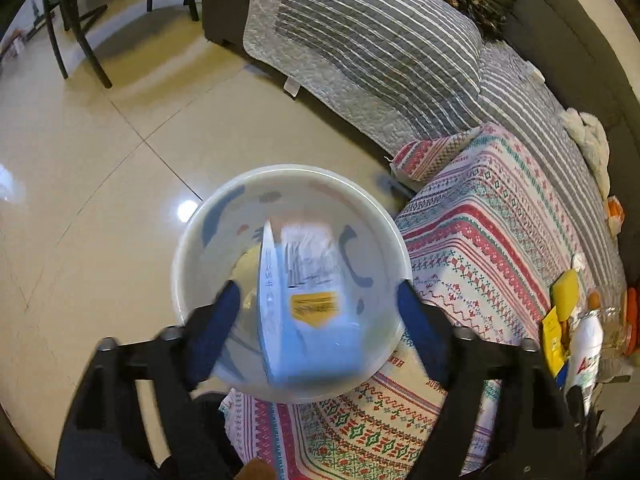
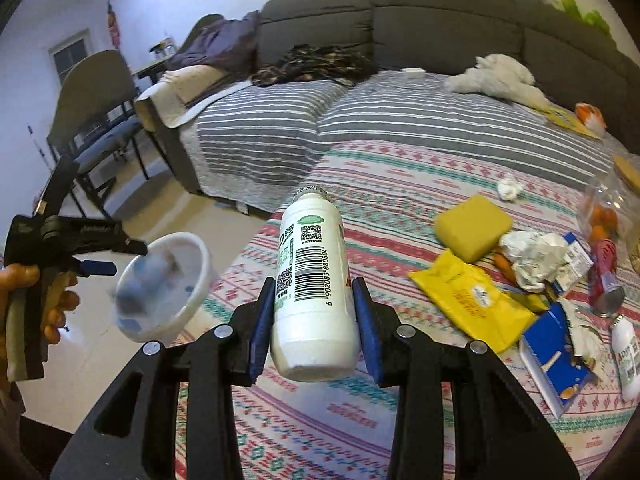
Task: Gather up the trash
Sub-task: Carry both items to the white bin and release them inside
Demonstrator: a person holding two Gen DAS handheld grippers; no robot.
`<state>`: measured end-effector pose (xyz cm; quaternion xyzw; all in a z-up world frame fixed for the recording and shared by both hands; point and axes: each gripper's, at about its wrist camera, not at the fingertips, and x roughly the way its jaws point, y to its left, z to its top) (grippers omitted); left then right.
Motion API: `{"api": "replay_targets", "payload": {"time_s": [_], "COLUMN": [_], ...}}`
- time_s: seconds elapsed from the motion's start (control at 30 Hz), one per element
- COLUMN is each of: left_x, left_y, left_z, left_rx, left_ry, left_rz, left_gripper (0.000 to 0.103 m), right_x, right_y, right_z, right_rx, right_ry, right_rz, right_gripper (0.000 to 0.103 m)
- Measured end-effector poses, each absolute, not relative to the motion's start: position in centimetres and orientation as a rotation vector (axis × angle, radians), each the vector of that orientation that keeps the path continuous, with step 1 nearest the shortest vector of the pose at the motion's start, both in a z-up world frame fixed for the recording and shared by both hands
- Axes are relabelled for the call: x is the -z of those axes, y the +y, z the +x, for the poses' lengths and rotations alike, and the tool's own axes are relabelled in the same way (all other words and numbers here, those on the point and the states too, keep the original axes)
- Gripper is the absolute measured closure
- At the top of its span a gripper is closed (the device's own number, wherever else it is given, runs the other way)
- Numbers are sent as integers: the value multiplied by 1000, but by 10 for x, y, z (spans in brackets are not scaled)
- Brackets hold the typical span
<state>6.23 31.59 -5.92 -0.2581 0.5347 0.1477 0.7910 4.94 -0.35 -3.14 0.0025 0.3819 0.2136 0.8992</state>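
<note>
My left gripper (image 1: 318,304) is shut on a white round bin (image 1: 192,248), its blue pads on the bin's near rim. A blue carton (image 1: 308,312) lies inside the bin, blurred. In the right wrist view the bin (image 2: 196,280) hangs at the left, beside the bed edge, held by the left gripper (image 2: 100,266). My right gripper (image 2: 314,316) is shut on a white drink bottle (image 2: 310,280) with a barcode label, held above the patterned blanket (image 2: 400,184), cap pointing away.
Trash lies on the blanket at the right: a yellow sponge (image 2: 472,228), a yellow pouch (image 2: 468,300), crumpled foil (image 2: 532,256), a blue box (image 2: 552,356), a second white bottle (image 2: 626,360), a crumpled tissue (image 2: 510,188). A grey striped quilt (image 2: 400,116), sofa back and chairs (image 2: 100,120) lie beyond.
</note>
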Motion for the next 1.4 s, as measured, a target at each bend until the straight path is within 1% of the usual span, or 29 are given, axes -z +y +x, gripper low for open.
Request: {"api": "replay_targets", "payload": {"time_s": [0.13, 0.4, 0.53, 0.77, 0.8, 0.9, 1.0, 1.03, 1.17, 1.27, 1.4], "left_x": [51, 12, -5, -16, -17, -18, -17, -16, -15, -19, -21], "left_y": [325, 353, 365, 377, 377, 377, 376, 375, 367, 355, 342], "left_z": [58, 31, 18, 8, 7, 8, 8, 10, 16, 26, 37], "left_rx": [-308, -422, -465, -456, -457, -453, -456, -458, -445, -455, -443], "left_ry": [1118, 955, 886, 847, 844, 839, 841, 844, 851, 844, 843], "left_rz": [-588, -607, -599, -622, -622, -623, -615, -611, -602, -533, -470], "left_gripper": [24, 24, 24, 24, 24, 24, 24, 23, 21, 17, 16], "right_x": [29, 24, 33, 51, 52, 47, 35, 29, 13, 10, 12], "right_y": [11, 75, 121, 181, 189, 195, 189, 185, 169, 157, 141], "right_z": [48, 44, 47, 55, 57, 61, 69, 72, 83, 99, 112], "right_rx": [-491, -592, -641, -701, -697, -675, -596, -557, -442, -391, -335], "right_ry": [791, 780, 798, 858, 863, 850, 811, 792, 719, 727, 740], "right_rz": [27, -26, -58, -107, -115, -119, -138, -152, -206, -179, -162], "right_gripper": [65, 65, 65, 63, 56, 43, 33, 32, 20, 18, 18]}}
